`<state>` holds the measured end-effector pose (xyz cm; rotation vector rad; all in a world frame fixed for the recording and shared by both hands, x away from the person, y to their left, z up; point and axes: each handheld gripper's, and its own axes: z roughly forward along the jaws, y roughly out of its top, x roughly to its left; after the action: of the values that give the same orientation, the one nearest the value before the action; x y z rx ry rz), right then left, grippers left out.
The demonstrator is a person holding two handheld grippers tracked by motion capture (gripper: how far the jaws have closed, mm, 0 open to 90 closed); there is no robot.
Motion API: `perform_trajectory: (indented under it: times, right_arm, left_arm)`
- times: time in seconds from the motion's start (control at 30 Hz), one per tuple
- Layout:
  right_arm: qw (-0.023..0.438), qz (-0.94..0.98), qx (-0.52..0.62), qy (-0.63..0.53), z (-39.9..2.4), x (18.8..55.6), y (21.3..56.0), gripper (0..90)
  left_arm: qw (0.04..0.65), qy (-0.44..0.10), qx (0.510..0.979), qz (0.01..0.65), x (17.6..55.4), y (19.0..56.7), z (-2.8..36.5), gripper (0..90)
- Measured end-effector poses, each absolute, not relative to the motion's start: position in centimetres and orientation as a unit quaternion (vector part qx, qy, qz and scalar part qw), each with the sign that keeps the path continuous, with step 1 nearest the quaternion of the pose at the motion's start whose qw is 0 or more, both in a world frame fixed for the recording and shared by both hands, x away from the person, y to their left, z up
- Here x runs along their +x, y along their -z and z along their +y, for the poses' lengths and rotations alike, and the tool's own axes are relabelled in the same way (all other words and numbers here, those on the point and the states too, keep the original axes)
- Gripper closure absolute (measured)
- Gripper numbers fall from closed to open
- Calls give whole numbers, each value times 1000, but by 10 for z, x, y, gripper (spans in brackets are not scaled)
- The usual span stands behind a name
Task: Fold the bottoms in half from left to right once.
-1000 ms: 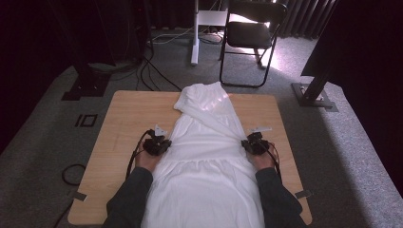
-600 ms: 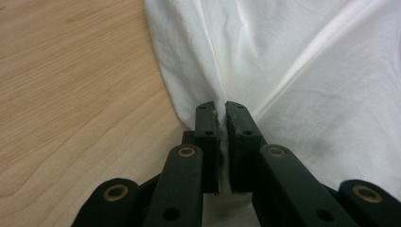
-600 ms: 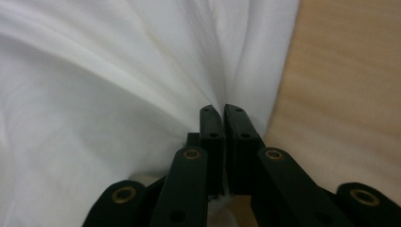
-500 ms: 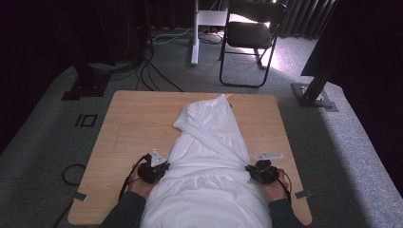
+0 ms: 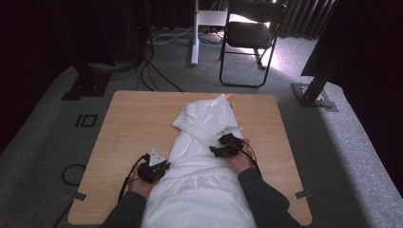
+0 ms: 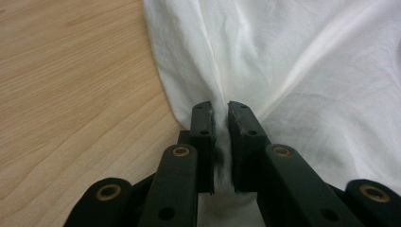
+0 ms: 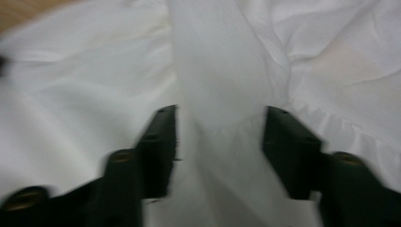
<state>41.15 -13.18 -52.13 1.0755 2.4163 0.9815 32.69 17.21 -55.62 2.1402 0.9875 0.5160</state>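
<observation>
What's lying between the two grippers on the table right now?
In the high view, the white garment spans the stretch between the left gripper and right gripper; no bare wood shows there.

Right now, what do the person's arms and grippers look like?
Both sleeves are dark grey. Each gripper is black with two flat jaws and brass-coloured rivets. The left gripper carries a grey three-cornered plate and a black cable; the right gripper also trails a black cable.

We saw a light wooden surface (image 5: 128, 123) standing on grey carpet (image 5: 43, 147). Beyond its far edge stood 1 black folding chair (image 5: 249, 35) beside a white post (image 5: 195, 31). Black cables (image 5: 152, 71) ran across the floor, and 1 dark stand base (image 5: 313, 95) sat at the right.
</observation>
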Motion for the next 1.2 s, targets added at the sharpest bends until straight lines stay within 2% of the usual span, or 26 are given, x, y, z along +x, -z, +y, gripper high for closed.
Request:
perform_trajectory:
  times: [0.03,0.1,0.17,0.23,0.27,0.33,0.4,0.5,0.57,0.63,0.77,0.8,0.87,0.93,1.03,1.2]
  right_arm:
    - [176,847,379,-330,-126,416,525,342]
    - [178,852,378,-316,-120,425,532,377]
    - [200,858,372,-293,-120,433,535,518]
    - [208,847,386,-302,-132,438,529,720]
    - [208,847,386,-302,-132,438,529,720]
    - [241,804,427,-336,-165,442,507,843]
    - [270,787,441,-336,-184,443,498,850]
    - [266,771,468,-341,-207,450,502,826]
    - [250,760,494,-341,-219,455,514,825]
    - [216,756,513,-346,-227,459,528,835]
    - [193,765,516,-334,-226,460,546,834]
    - [191,767,514,-332,-225,460,549,831]
    - [193,768,512,-333,-224,460,550,827]
    - [194,771,510,-328,-223,460,550,824]
    - [195,773,508,-326,-222,460,549,826]
    - [197,773,510,-322,-219,460,549,826]
  left_arm:
    - [358,-199,828,383,327,556,172,819]
    - [360,-199,827,383,327,557,173,819]
    - [361,-199,827,384,327,557,173,819]
    - [359,-200,827,383,327,557,172,820]
    - [359,-200,827,383,327,557,172,820]
    - [361,-197,828,382,327,557,173,822]
    - [369,-187,829,377,326,557,171,827]
    - [359,-197,834,369,324,557,168,838]
    - [361,-195,834,370,324,557,168,839]
    - [361,-194,834,370,324,557,168,839]
    - [359,-185,836,372,324,555,169,836]
    - [359,-178,836,376,325,554,170,823]
    - [354,-184,833,384,329,549,174,687]
    - [365,-194,821,393,335,538,179,599]
    - [397,-195,803,399,351,518,178,524]
    - [386,-178,814,396,398,512,142,476]
